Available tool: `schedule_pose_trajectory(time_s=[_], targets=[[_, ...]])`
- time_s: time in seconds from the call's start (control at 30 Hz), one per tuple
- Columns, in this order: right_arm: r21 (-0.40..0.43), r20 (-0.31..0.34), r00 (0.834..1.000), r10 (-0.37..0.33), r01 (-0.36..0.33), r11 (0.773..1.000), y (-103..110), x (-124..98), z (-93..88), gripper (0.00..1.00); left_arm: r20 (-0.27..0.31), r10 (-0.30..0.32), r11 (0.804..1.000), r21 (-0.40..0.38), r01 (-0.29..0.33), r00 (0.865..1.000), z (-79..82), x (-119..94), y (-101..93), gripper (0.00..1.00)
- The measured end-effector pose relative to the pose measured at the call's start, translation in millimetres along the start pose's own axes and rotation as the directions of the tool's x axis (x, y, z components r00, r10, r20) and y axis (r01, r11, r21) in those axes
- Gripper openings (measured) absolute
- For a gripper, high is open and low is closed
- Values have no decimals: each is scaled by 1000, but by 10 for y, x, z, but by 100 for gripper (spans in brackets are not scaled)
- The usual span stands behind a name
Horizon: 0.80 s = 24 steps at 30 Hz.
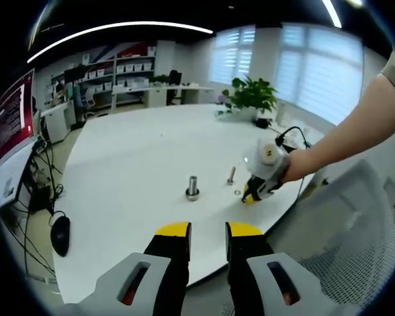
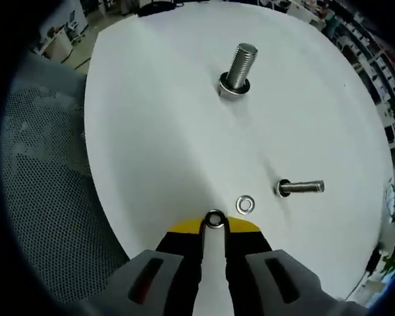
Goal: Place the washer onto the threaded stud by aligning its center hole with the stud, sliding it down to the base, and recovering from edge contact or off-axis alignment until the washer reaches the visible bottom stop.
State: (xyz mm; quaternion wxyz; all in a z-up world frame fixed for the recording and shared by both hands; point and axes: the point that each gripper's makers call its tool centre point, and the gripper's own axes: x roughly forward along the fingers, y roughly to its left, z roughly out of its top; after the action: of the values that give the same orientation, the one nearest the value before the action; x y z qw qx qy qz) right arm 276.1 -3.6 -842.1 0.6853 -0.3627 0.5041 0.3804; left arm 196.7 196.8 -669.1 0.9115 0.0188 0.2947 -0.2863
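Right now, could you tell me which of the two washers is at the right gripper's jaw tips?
The washer at the yellow tips of the right gripper; the other washer lies flat on the table, towards the smaller bolt.

Bright office light from ceiling strip [image 1: 118, 27] and windows [image 1: 303, 66], soft shadows, strong fisheye edge bending
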Motion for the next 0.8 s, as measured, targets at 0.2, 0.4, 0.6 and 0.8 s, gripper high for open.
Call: schedule_pose_trajectory(time_s=[0.2,0.4,0.6,0.8], targets=[[18,0,1000,25,-25,1000,-3,3,-1,14,2,1,1000,-2,-1,1000,6,-2,3,18],[45,-12,1000,22,-22,999,-57,-20,-48,14,3,1,1000,-5,-1,1000,6,-1,6,18],[94,36,999,-13,9,996,-256,-182,-11,14,5,2,1000,-7,-2,1000,10,-2,8,18],[150,74,996,-41,29,988,-458,-310,25,14,4,3,1000,-3,-3,1000,10,-3,5,18]])
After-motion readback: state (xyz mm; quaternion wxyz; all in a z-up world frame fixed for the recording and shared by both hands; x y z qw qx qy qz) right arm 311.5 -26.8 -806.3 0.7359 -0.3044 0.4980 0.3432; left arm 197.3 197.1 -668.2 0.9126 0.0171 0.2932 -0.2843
